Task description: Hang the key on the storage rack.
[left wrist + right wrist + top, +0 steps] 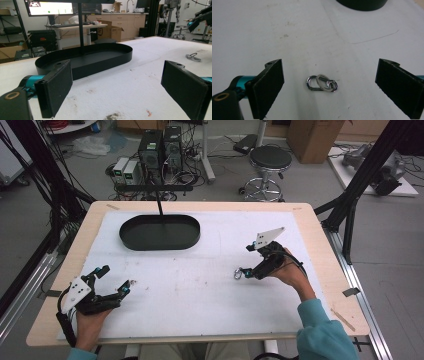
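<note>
A small silver metal clip with a ring [322, 83] lies flat on the white table cover. My right gripper [330, 72] hangs just above it, open, with one black jaw on either side of the clip. From the high view, the clip [237, 273] sits at the tip of the right gripper [246, 261], right of the table's middle. My left gripper [115, 279] rests near the front left edge, open and holding nothing. In the left gripper view, its open jaws [117, 70] frame a black oval tray [125, 56], and the clip [193, 57] lies far off to the right.
The black oval tray [127, 237] stands at the back left of the table, with a thin black post [160, 205] rising from it. The white cover [200, 290] has a few small stains. Black frame struts [350, 210] stand beside the right edge.
</note>
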Demonstrator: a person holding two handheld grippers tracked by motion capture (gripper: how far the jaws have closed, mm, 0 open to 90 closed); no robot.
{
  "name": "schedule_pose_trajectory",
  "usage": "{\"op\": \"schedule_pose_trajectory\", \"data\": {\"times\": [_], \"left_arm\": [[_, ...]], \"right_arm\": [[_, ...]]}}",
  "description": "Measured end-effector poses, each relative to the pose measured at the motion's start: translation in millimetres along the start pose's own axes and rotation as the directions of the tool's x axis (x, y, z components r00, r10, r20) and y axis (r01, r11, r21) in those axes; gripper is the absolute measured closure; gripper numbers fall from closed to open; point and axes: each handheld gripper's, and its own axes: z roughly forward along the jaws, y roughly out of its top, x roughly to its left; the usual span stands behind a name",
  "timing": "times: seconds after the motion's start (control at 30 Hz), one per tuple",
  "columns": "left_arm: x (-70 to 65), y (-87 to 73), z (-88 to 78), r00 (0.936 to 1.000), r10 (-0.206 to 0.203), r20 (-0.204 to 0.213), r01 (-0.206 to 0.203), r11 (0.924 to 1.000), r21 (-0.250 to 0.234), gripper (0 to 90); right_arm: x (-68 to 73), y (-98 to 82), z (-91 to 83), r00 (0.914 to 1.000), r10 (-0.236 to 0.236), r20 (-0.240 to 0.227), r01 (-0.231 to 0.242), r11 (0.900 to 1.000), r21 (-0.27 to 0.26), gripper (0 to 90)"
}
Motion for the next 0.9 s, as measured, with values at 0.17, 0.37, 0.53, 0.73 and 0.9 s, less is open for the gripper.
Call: {"op": "schedule_pose_trajectory", "data": {"times": [0.17,0.37,0.53,0.73,0.9], "left_arm": [[0.0,0.0,0.0,1.0000,-0.001,0.000,0.001,1.0000,0.000,10.7],[0.0,-0.1,0.0,1.0000,-0.001,0.000,0.001,1.0000,-0.001,10.7],[0.0,0.0,-0.1,1.0000,-0.001,-0.001,0.001,1.0000,-0.001,10.7],[0.1,0.0,-0.2,1.0000,-0.001,-0.001,0.001,1.0000,-0.001,10.7],[0.3,0.0,0.0,1.0000,-0.004,-0.001,0.004,1.0000,-0.003,10.7]], "right_arm": [[-1.4,-0.7,12.1,0.9997,-0.013,-0.022,0.014,0.998,0.061,8.3],[-5.0,-3.0,22.9,0.9983,-0.026,-0.052,0.031,0.994,0.107,16.2],[-5.9,-5.0,26.4,0.9970,-0.038,-0.068,0.048,0.988,0.148,26.9],[-5.7,-4.9,29.2,0.9965,-0.058,-0.061,0.067,0.982,0.175,36.4],[-5.5,-6.0,34.7,0.9947,-0.078,-0.068,0.090,0.973,0.214,42.3]]}}
